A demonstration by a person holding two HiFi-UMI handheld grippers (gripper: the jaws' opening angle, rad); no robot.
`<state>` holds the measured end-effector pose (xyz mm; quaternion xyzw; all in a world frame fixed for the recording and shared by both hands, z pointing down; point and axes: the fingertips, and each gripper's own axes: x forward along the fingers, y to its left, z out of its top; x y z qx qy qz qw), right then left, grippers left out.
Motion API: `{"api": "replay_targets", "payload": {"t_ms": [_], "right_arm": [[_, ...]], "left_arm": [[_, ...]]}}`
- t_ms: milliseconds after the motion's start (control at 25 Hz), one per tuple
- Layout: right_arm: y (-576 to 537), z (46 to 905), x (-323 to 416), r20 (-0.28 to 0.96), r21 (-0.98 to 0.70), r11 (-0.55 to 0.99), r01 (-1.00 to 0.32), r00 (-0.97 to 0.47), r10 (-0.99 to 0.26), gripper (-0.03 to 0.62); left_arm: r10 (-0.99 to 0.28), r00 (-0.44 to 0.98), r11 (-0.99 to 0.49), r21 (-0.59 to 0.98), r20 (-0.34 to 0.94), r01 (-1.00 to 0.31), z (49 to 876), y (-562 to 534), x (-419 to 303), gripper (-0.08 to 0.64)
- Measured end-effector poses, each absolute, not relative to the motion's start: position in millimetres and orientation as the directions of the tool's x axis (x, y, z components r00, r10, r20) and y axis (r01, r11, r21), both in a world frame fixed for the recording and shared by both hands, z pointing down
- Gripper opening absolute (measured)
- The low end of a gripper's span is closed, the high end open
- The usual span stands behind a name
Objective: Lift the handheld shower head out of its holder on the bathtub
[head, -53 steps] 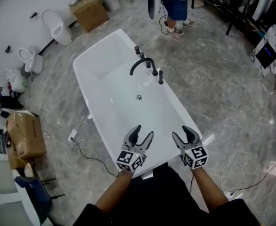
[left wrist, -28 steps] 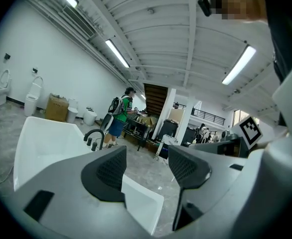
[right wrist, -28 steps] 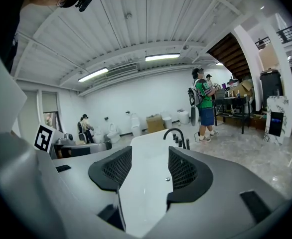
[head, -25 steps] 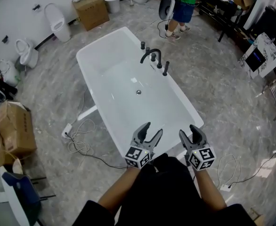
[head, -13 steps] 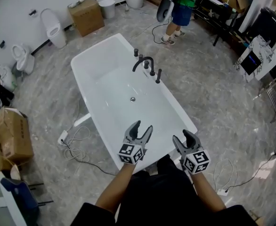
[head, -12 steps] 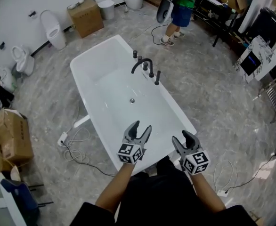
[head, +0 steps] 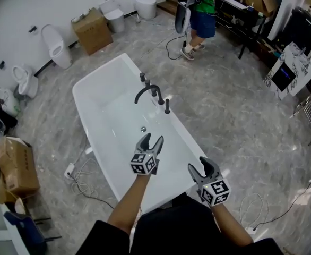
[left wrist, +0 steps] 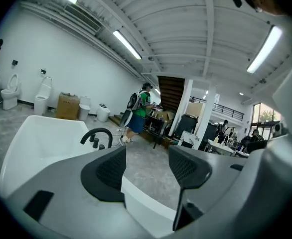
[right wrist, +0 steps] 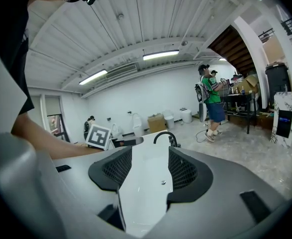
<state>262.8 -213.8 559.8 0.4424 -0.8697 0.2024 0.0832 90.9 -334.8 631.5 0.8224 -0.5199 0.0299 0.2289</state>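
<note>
The shower head [head: 167, 106] is seen upright in its holder on the tub's right rim, the nearest in a row of black fittings to the person filming. Just beyond it, the arched faucet [head: 154, 92] is mounted, its spout curving over the basin. The white tub [head: 98, 70] is set at a slant on a grey marbled floor [head: 235, 116].

The left gripper [head: 152, 138] is held over the basin's near half, short of the fittings and apart from them. Its jaws are spread and nothing is held between them; only the tub's rim and floor are seen through the gap in the left gripper view.

The right gripper [head: 200, 164] is held lower and nearer the person filming, by the tub's near right rim. Its jaws are likewise spread and empty, with the basin and the faucet framed between them in the right gripper view.

A white cable [head: 84, 163] is coiled on the floor left of the tub. A cardboard box [head: 92, 30] and a toilet [head: 52, 39] are placed by the far wall, and a person in a green top [head: 200, 7] is standing beyond the tub.
</note>
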Motion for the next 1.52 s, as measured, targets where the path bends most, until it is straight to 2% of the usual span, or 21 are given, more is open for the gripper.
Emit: {"api": "replay_targets", "payload": {"t_ms": [400,560,880,1520], "right_arm": [[-278,584,300,0.342,-0.301,0.538,-0.787,-0.616,-0.709,0.218],[-295,584,307,0.341,-0.309,0.534,-0.787,-0.616,-0.711,0.218],[-317,602,316,0.361,-0.314,0.542,-0.779,-0.627,-0.691,0.218],[-344,641,296,0.384,-0.35,0.567,-0.746,-0.666,-0.639,0.219]], "left_arm": [[-0.815,0.404,-0.299,0.296,0.416,-0.907,714,-458,121,0.249],[-0.8,0.378,-0.25,0.314,0.466,-0.916,745,-493,124,0.252],[-0.761,0.343,-0.243,0.248,0.551,-0.938,798,-545,138,0.264],[-0.691,0.34,-0.334,0.136,0.637,-0.933,857,-616,155,0.276]]}}
